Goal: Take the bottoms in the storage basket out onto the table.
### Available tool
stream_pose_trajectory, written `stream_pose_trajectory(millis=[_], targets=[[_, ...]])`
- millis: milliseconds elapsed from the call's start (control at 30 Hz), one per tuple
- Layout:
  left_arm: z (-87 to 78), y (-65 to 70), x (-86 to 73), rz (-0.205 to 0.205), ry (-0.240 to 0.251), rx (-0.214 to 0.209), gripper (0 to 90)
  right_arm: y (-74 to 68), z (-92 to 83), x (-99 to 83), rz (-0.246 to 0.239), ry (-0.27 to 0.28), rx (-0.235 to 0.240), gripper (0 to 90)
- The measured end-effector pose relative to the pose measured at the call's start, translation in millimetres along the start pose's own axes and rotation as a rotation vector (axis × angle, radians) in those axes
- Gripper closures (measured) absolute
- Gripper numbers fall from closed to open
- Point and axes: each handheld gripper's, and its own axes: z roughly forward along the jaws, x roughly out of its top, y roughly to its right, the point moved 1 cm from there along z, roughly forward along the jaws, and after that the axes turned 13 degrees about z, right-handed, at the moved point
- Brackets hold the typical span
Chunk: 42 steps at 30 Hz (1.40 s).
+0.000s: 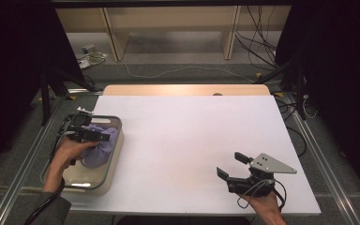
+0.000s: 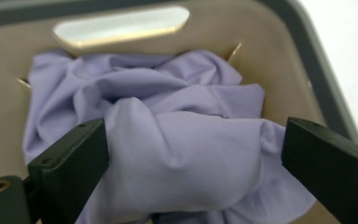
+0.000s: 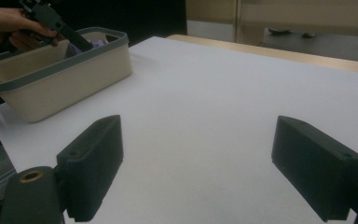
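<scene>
A crumpled lavender cloth (image 1: 99, 149) lies in a beige basket with a grey rim (image 1: 116, 158) at the table's left edge. My left gripper (image 1: 104, 137) reaches into the basket from above. In the left gripper view it (image 2: 196, 149) is open, its jaws wide apart on either side of a bulging fold of the cloth (image 2: 177, 93). My right gripper (image 1: 229, 166) is open low over the bare white table at the front right, with nothing between its jaws (image 3: 198, 144). The right gripper view shows the basket (image 3: 60, 79) far off, with the left gripper (image 3: 70, 37) dipping into it.
A white sheet (image 1: 192, 140) covers the table, with a wooden strip (image 1: 187, 89) along the far edge. Metal rails run along both sides of the table. Cables and shelving stand on the floor beyond.
</scene>
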Motion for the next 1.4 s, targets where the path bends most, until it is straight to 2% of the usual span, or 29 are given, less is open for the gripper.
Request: stream_pose_trajectory(millis=[100,133,267,367,400,433,533,667,800,833,1000,1033,1100,1133,1200,1400], targets=[[3.9,-0.3,-1.1,-0.001,-0.022,0.003,6.0,-0.3,0.1,-0.1,0.001,-0.004,0.000,17.4],[5.3,-1.4,-1.5,-0.014,-0.030,-0.008,6.0,-0.2,0.3,-0.2,0.001,-0.006,0.003,17.5],[4.3,-4.6,-1.5,-0.032,-0.032,-0.018,5.8,-0.3,2.2,-1.1,0.001,-0.012,0.006,17.7],[8.7,-5.3,-3.2,-0.035,-0.067,-0.011,5.6,-1.6,3.2,-1.3,-0.007,-0.017,0.010,17.7],[13.9,-4.8,-5.0,-0.033,-0.093,0.008,4.7,-2.0,3.2,-1.5,-0.004,-0.019,0.009,17.8],[13.9,-4.8,-5.0,-0.033,-0.093,0.008,4.0,-2.0,3.2,-1.5,-0.004,-0.019,0.009,17.8],[23.7,-5.1,-9.2,-0.041,-0.147,0.016,2.7,-1.5,2.9,-1.7,0.000,-0.020,0.004,18.1],[29.8,-6.9,-11.7,-0.049,-0.174,0.016,2.6,-1.0,2.7,-1.3,0.002,-0.018,0.005,18.2],[33.5,-11.4,-15.3,-0.076,-0.172,0.006,8.6,-0.7,4.1,-1.7,0.004,-0.025,0.003,18.2],[34.4,-12.3,-17.0,-0.079,-0.172,-0.001,14.4,-1.2,4.0,-1.7,-0.001,-0.025,0.003,18.2],[34.5,-12.4,-17.6,-0.076,-0.173,-0.006,22.1,-2.3,2.9,-1.6,-0.003,-0.024,0.002,18.4],[34.4,-12.3,-18.2,-0.071,-0.167,-0.011,27.9,-1.4,3.2,-1.7,-0.004,-0.021,0.001,18.6],[34.2,-12.4,-18.7,-0.067,-0.161,-0.015,30.8,-1.1,3.3,-1.7,-0.002,-0.023,0.000,18.7],[34.0,-12.9,-19.4,-0.063,-0.153,-0.020,37.5,-0.9,3.6,-1.8,-0.002,-0.027,-0.004,19.0],[33.5,-13.3,-19.8,-0.063,-0.147,-0.022,40.3,-1.0,3.6,-1.9,-0.002,-0.027,-0.004,19.1],[32.5,-14.4,-22.0,-0.064,-0.104,-0.032,62.0,-1.2,3.6,-1.9,-0.008,-0.034,-0.012,19.6]])
